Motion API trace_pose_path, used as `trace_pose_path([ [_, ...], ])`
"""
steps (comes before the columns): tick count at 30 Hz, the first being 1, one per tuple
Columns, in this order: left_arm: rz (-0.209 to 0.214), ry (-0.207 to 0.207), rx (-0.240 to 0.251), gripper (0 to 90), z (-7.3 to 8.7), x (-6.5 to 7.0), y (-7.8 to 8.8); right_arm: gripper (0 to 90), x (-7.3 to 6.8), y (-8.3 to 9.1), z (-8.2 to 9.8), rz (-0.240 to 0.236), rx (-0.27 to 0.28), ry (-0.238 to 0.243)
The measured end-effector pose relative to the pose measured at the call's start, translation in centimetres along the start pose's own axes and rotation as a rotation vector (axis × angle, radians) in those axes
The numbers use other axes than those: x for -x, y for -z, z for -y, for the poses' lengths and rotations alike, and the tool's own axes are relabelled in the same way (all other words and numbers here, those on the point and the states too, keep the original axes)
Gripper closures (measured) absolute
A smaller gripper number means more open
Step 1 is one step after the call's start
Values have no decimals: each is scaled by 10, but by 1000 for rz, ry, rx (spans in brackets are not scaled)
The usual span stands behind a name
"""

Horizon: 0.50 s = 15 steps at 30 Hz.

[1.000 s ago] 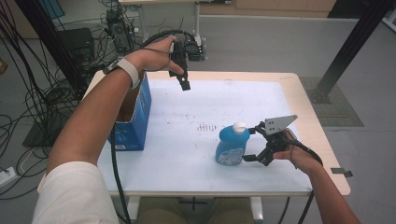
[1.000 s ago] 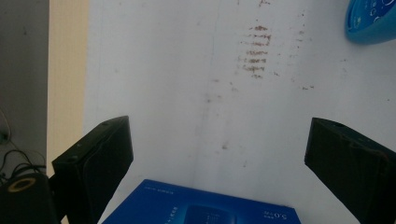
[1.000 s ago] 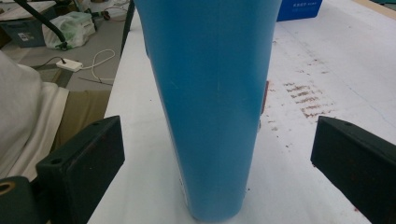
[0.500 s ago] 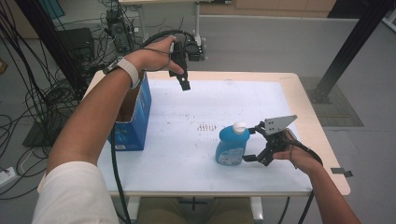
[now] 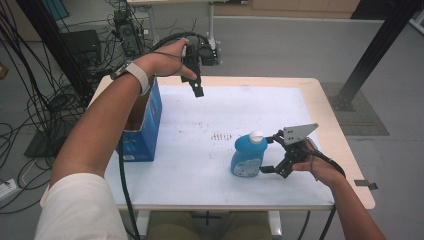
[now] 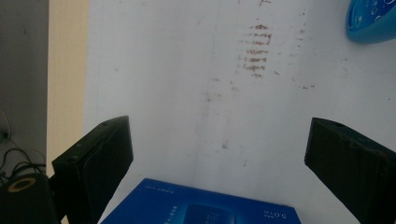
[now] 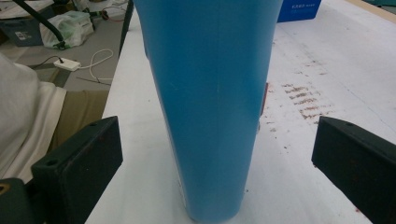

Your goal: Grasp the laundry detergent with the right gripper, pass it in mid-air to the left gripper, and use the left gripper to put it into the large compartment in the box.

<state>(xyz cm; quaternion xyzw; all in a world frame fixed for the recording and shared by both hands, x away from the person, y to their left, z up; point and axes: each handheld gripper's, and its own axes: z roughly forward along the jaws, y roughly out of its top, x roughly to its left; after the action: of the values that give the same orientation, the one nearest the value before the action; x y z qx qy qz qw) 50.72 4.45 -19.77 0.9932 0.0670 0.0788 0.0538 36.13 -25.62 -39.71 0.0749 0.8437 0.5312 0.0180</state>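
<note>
Blue bottle (image 7: pixel 210 102) stands between right gripper's (image 7: pixel 217 158) spread jaws; untouched.

Nothing has changed across the second. The left claw (image 5: pixel 198 92) hangs at the same spot above the tabletop's (image 5: pixel 200 165) far edge, jaws as wide as before, and the right claw (image 5: pixel 270 152) sits at the bottle (image 5: pixel 248 156) exactly as it did, without closing.

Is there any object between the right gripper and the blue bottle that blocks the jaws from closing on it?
Nothing visible does. The right gripper stands open, and the blue bottle is already between its jaws, upright on the table, with a clear gap on each side.
</note>
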Motion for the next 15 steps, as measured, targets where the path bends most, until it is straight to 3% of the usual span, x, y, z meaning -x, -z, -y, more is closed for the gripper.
trace_pose_path([
  [15, 6, 11, 8, 86, 5, 0, -1, 17, 0, 0, 0, 6, 5, -3],
])
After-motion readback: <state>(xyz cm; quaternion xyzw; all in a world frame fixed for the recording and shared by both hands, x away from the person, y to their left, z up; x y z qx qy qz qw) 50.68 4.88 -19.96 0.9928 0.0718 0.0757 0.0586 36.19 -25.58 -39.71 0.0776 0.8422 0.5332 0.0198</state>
